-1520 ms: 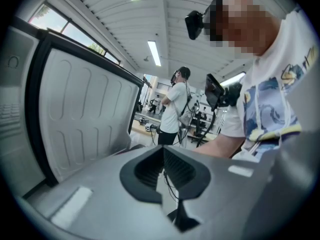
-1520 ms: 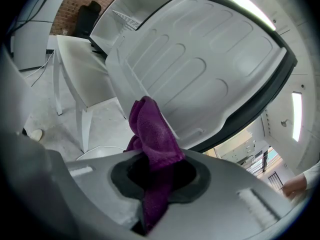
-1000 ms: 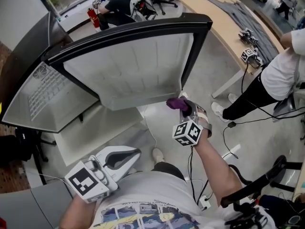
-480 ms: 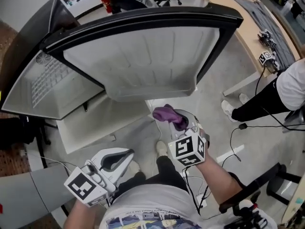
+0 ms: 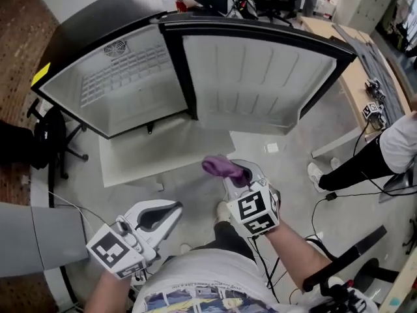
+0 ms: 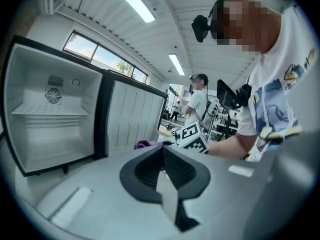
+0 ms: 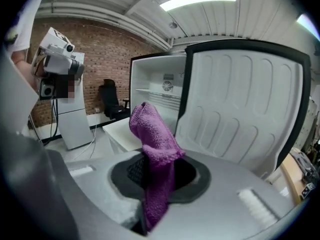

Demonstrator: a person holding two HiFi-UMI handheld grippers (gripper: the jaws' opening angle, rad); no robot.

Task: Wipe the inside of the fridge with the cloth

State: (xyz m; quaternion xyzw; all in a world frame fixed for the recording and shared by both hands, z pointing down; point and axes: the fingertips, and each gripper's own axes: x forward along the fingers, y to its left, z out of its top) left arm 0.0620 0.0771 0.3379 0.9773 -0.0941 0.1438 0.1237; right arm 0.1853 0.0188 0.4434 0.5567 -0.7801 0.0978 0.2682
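Observation:
A small black fridge (image 5: 124,77) stands open on the floor, its white inside (image 7: 160,91) bare, with a wire shelf and a fan grille (image 6: 53,96) at the back. Its door (image 5: 260,83) hangs wide open to the right. My right gripper (image 5: 236,175) is shut on a purple cloth (image 5: 221,167), which sticks up out of the jaws (image 7: 152,144), still a little short of the fridge. My left gripper (image 5: 163,215) hangs low at the left with its jaws closed together and nothing in them (image 6: 165,176).
A white board (image 5: 163,150) lies on the floor before the fridge. A black chair (image 5: 55,139) stands at the left, a wooden table (image 5: 365,64) at the right. A person in black trousers (image 5: 365,162) stands at the right; cables (image 5: 326,201) trail on the floor.
The head view has swung left, so the fridge's inside now shows fully. My right gripper with the cloth has drifted left and a little lower in view. The left gripper holds its place.

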